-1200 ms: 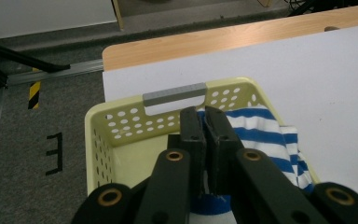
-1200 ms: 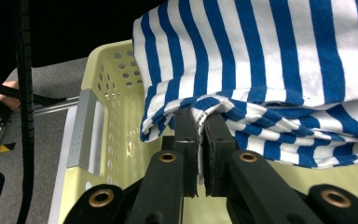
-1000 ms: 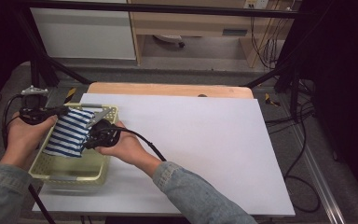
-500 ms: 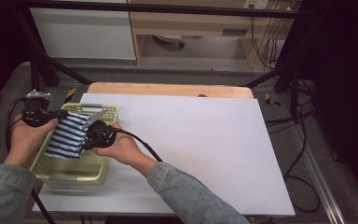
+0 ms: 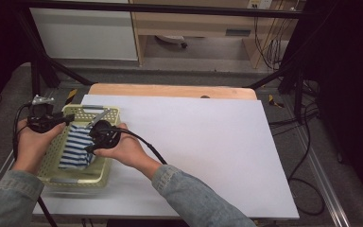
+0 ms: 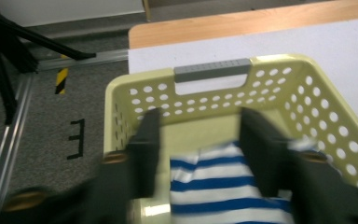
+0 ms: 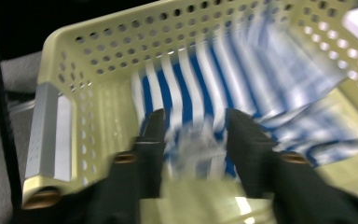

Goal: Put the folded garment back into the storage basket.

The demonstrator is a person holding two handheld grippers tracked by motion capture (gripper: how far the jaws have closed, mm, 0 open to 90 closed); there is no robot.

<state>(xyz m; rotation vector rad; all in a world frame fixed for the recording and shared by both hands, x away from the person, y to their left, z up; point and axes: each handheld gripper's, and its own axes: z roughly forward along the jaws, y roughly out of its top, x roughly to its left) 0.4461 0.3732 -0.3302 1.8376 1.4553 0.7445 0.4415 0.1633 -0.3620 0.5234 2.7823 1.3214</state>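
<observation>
- The left gripper [image 5: 65, 121] was held over the far left corner of the basket [image 5: 56, 180], and its jaws had just been opening.
- In the left gripper view [image 6: 200, 140] the two black jaws were seen standing apart, with the near edge of the striped cloth [image 6: 223, 186] lying below and between them; no pad was seen pressing on the cloth.
- The right gripper [image 5: 92, 144] was held at the right wall of the basket, just beside the cloth, and its jaws had likewise just been opening.
- In the right gripper view [image 7: 196, 140] the jaws were seen parted over the blurred cloth [image 7: 205, 93], with the fabric spread beyond and between them and not pinched.
- The blue-and-white striped cloth [image 5: 75, 146] was found inside the pale yellow basket, bunched from the far middle towards the near left of its floor, between the two grippers.
- The basket, perforated and fitted with grey handles [image 6: 212, 70], was set at the near left corner of the white table top [image 5: 208, 151].
- A wooden strip [image 5: 170, 91] was seen along the far edge of the white top.
- Grey denim sleeves [image 5: 194, 201] were seen entering from the near side.
</observation>
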